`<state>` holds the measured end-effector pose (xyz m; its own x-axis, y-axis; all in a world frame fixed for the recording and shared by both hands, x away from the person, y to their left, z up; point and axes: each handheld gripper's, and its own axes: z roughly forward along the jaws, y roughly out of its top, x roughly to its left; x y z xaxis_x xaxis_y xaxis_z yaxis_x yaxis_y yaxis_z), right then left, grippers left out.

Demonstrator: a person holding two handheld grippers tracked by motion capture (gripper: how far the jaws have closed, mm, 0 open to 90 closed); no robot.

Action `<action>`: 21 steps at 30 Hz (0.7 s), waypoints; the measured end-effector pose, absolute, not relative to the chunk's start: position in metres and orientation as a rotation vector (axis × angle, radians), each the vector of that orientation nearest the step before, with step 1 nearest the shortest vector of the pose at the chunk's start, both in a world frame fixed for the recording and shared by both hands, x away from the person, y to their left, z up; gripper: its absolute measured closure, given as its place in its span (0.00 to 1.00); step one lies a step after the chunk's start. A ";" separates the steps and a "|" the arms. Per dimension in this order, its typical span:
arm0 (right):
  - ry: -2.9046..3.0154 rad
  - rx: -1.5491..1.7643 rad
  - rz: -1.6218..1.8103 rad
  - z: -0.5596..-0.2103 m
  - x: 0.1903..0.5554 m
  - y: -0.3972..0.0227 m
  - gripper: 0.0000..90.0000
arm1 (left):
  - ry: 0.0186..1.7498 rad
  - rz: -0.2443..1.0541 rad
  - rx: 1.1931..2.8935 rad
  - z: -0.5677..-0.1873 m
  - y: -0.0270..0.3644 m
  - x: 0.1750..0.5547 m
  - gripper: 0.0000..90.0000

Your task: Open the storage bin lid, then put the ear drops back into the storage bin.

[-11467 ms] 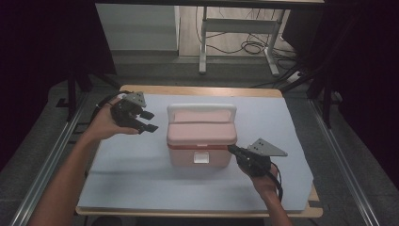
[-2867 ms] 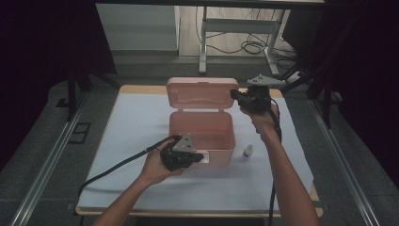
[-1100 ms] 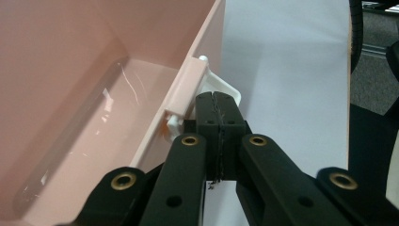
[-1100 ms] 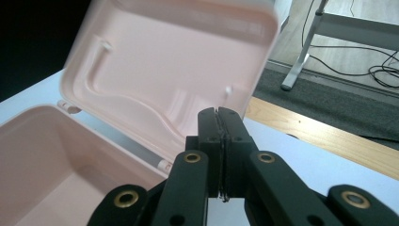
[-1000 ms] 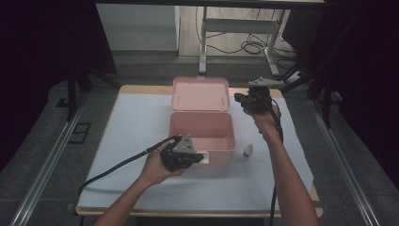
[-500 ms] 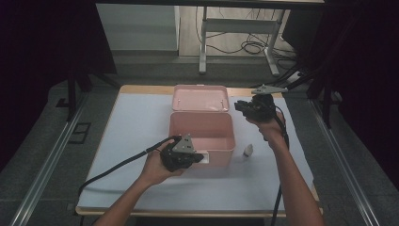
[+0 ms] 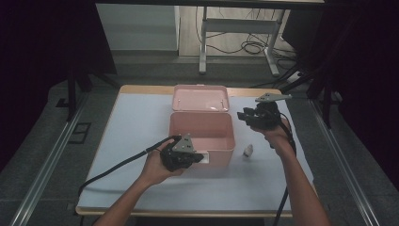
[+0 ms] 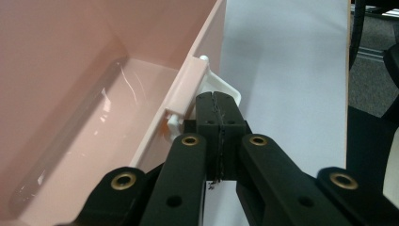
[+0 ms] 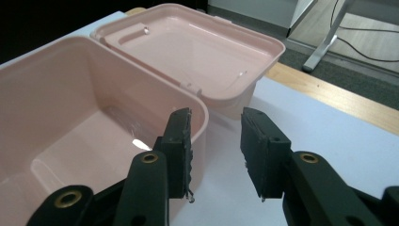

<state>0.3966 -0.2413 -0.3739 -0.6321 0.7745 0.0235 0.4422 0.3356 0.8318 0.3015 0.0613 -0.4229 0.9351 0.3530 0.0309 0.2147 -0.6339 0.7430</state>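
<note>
A pink plastic box (image 7: 202, 134) stands open in the middle of the table, its lid (image 7: 201, 98) laid back flat behind it. My left gripper (image 7: 195, 157) is shut at the box's front wall. In the left gripper view its tips (image 8: 217, 101) rest against the white latch (image 8: 223, 88), with the jaws pressed together. My right gripper (image 7: 249, 117) hovers at the box's right rear corner. Its jaws have just been opening, and in the right gripper view they (image 9: 216, 117) stand apart with nothing between them, above the rim (image 9: 200, 115) near the hinge.
A small white object (image 7: 248, 150) lies on the white table cover (image 7: 131, 122) to the right of the box. The left gripper's cable (image 7: 117, 165) trails across the front left. Beyond the wooden far edge (image 7: 146, 88) is dark floor with a desk frame.
The lid has swung from nearly upright to flat on the table behind the box. My right gripper has let go of it, moved a little right and down, and opened. The left gripper stayed put.
</note>
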 end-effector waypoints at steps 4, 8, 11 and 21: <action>2.259 1.070 1.196 -0.376 0.392 -0.245 0.70 | 0.399 0.217 2.277 -0.423 0.062 0.302 1.00; 2.284 1.061 1.176 -0.377 0.387 -0.249 0.68 | 0.400 0.215 2.277 -0.423 0.062 0.302 1.00; 2.298 1.060 1.164 -0.379 0.382 -0.252 0.67 | 0.400 0.217 2.277 -0.423 0.062 0.302 1.00; 2.371 1.054 1.084 -0.385 0.372 -0.260 0.63 | 0.402 0.214 2.278 -0.423 0.062 0.302 1.00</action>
